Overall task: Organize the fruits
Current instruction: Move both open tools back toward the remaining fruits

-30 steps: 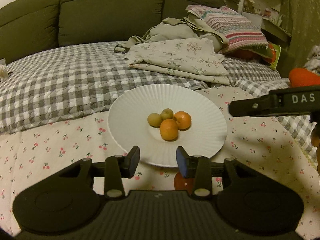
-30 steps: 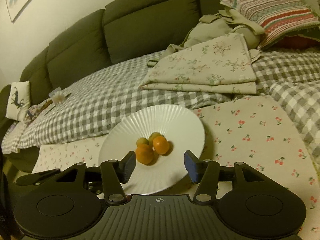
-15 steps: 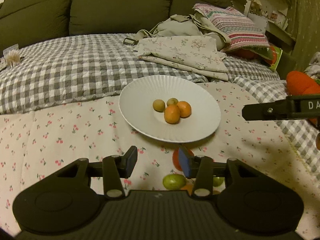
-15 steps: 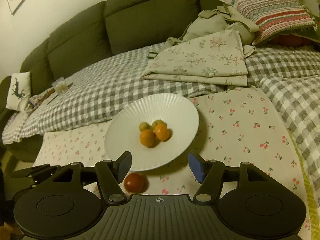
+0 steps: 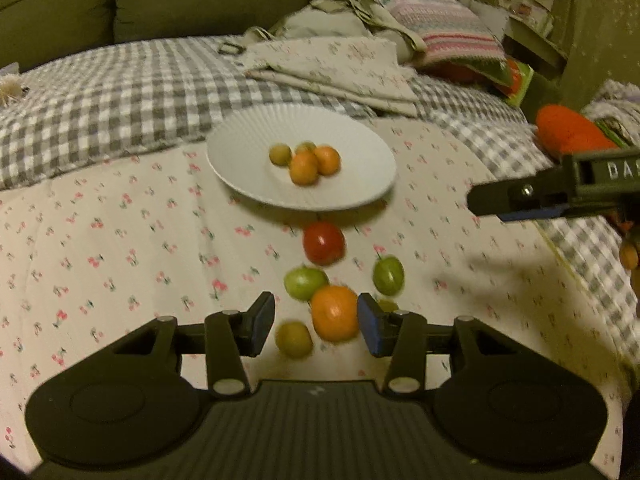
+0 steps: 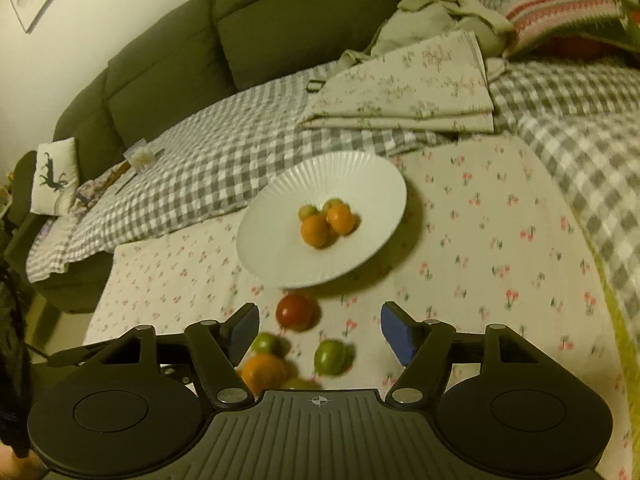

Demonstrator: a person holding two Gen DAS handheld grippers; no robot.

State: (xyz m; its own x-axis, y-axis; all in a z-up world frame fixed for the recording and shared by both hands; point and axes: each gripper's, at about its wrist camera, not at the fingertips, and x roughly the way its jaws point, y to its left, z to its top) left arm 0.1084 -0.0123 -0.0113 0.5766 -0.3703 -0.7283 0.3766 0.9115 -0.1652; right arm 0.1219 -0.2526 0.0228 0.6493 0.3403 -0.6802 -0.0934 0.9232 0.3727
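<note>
Loose fruits near the white plate, between spread jaws.

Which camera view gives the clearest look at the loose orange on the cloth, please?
The left wrist view: the orange lies whole between the open left gripper's fingers. In the right wrist view it is half hidden behind a finger.

plate: white, ribbed, flat on the cherry-print cloth.
fruits on plate: two orange, two yellow-green, clustered touching at its centre.
red fruit: just off the plate's 6 o'clock rim.
loose cluster: at the red fruit's 6 o'clock; one orange, several green.
</note>
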